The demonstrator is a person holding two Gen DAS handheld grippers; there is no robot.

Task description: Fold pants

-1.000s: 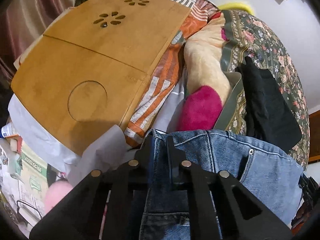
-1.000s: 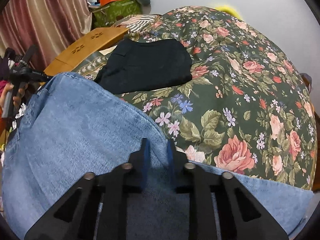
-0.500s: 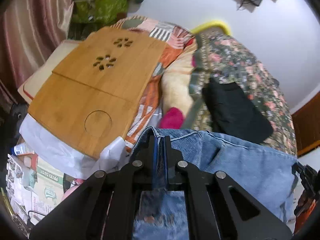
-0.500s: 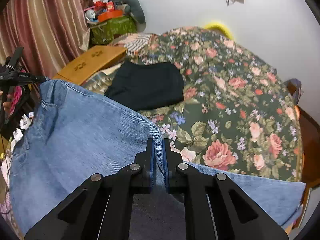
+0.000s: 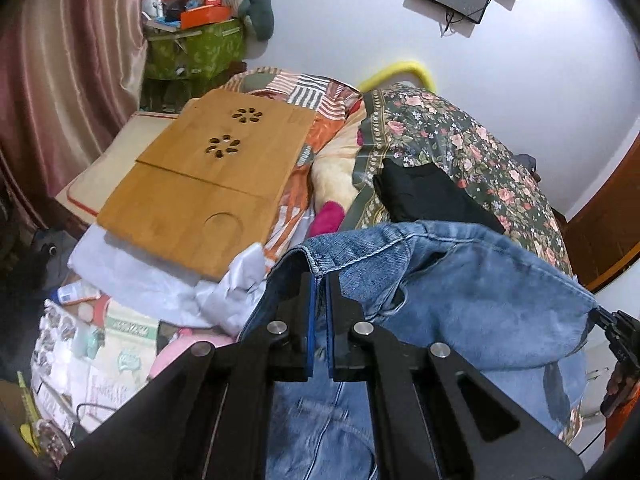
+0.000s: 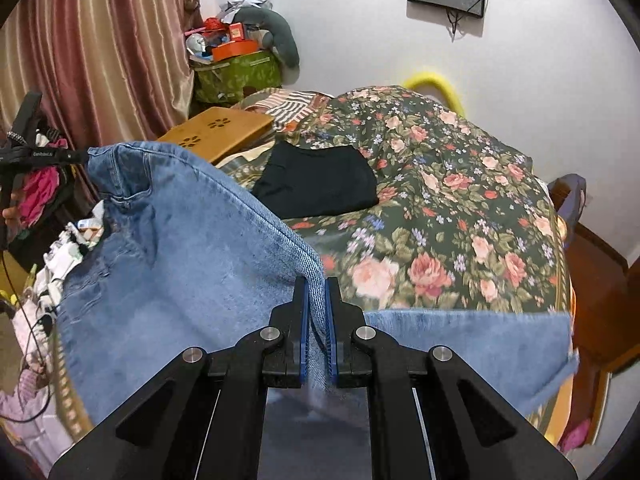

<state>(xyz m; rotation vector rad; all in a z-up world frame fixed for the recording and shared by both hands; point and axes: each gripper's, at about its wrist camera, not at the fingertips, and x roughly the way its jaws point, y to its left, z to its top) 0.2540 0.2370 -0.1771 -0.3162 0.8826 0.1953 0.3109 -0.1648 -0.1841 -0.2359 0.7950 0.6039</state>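
left wrist view: left gripper (image 5: 319, 300) clenched on the hemmed corner of the blue jeans (image 5: 460, 292), held up in the air on the near side of the floral bedspread (image 5: 460, 140). denim sags from that corner across to the far corner, where the other tool grips it. folded black garment (image 5: 428, 196) lies on the bedspread just beyond the jeans; bamboo lap tray (image 5: 208, 184) sits off the bedspread's side on striped bedding.

right wrist view: right gripper (image 6: 317, 316) clamped on the jeans' edge seam, cloth hanging below and off to both sides, above the bedspread's near edge.

looks like the lift-and-spread step, no fold made yet. next move probably: pull both corners apart to tension, then lower flat onto the bedspread short of the black garment.
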